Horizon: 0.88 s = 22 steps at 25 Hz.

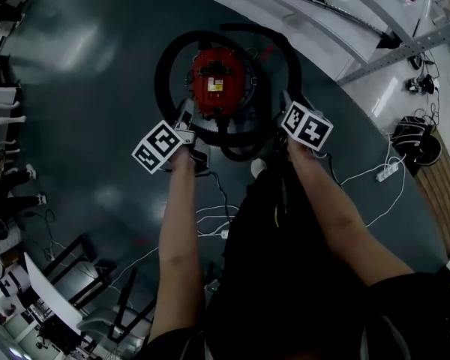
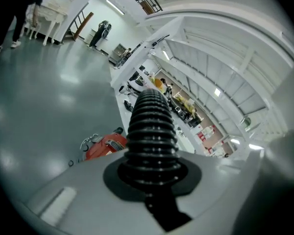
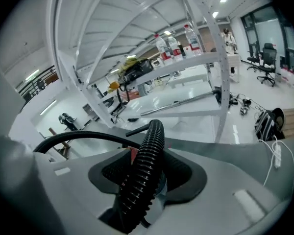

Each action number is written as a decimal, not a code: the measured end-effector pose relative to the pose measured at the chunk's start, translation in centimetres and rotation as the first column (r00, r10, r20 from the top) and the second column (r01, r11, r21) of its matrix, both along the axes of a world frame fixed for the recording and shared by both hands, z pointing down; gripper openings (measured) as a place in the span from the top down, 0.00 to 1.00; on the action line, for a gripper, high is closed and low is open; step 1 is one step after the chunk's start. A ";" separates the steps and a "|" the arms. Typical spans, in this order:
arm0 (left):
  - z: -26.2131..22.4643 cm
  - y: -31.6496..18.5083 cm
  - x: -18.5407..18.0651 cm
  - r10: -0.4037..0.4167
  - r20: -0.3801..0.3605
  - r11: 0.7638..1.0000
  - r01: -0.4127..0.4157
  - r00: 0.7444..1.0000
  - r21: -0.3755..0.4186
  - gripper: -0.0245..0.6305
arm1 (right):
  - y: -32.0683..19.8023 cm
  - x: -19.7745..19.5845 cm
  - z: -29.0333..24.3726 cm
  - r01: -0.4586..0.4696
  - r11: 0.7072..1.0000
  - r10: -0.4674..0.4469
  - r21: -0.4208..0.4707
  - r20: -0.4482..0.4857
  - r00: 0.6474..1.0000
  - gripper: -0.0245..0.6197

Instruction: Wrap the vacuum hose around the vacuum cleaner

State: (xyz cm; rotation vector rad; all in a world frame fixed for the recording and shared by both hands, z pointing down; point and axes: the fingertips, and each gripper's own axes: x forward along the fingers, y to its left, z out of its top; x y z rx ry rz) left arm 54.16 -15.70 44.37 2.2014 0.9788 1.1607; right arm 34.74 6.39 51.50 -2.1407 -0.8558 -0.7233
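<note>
Grip on both sides: left gripper (image 2: 152, 177) nips the black hose (image 2: 151, 126) tight, right gripper (image 3: 146, 177) clamps it wider, red vacuum cleaner (image 1: 217, 85) just ahead between them

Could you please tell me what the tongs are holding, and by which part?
Left tongs and right tongs each clamp the black ribbed vacuum hose mid-length, at separate spots.

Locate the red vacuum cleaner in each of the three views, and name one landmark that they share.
Head view: the vacuum cleaner sits upper centre, on the floor.
Left gripper view: lower left, left of the hose.
Right gripper view: only a red sliver shows, lower centre, just left of the hose.
Shared landmark: the black ribbed hose.
</note>
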 end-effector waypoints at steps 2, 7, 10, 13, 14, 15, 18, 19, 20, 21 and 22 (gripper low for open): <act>-1.0 -1.0 0.6 -0.027 -0.026 0.999 0.026 0.999 -0.019 0.86 | -0.3 1.7 -1.3 0.055 0.998 -0.057 -0.041 -0.027 0.998 0.65; -2.7 -3.7 2.5 -0.098 -0.057 0.993 0.094 0.994 -0.073 0.86 | -1.6 6.0 -3.7 0.166 0.982 -0.174 -0.084 -0.093 0.980 0.65; -2.0 -5.6 3.3 -0.144 -0.038 0.988 0.142 0.989 -0.066 0.86 | -2.6 9.1 -4.1 0.264 0.958 -0.275 -0.114 -0.100 0.956 0.65; 0.4 -7.4 2.9 -0.224 0.030 0.972 0.225 0.974 -0.064 0.86 | -3.3 11.2 -3.3 0.355 0.926 -0.366 -0.126 -0.082 0.927 0.65; 1.3 -8.0 2.8 -0.248 0.051 0.966 0.251 0.967 -0.061 0.86 | -3.4 11.8 -2.8 0.381 0.916 -0.392 -0.127 -0.075 0.917 0.65; 2.2 -8.4 2.8 -0.271 0.069 0.960 0.275 0.960 -0.057 0.86 | -3.5 12.5 -2.3 0.406 0.905 -0.416 -0.126 -0.067 0.907 0.65; 4.5 -9.1 3.0 -0.347 0.127 0.934 0.355 0.929 -0.049 0.86 | -3.5 14.7 -0.7 0.475 0.873 -0.482 -0.114 -0.042 0.875 0.65; 5.3 -9.3 3.1 -0.370 0.148 0.924 0.380 0.917 -0.044 0.86 | -3.4 15.3 -0.1 0.497 0.861 -0.502 -0.108 -0.030 0.864 0.65; 6.1 -9.4 3.1 -0.389 0.167 0.916 0.400 0.906 -0.038 0.86 | -3.4 15.9 0.4 0.519 0.849 -0.523 -0.102 -0.016 0.852 0.65; 7.0 -9.5 3.1 -0.404 0.182 0.909 0.416 0.896 -0.029 0.86 | -3.3 16.5 1.0 0.542 0.835 -0.544 -0.096 -0.002 0.839 0.65; 7.8 -9.5 3.2 -0.416 0.195 0.903 0.428 0.888 -0.021 0.86 | -3.3 17.2 1.5 0.565 0.820 -0.566 -0.093 0.012 0.824 0.65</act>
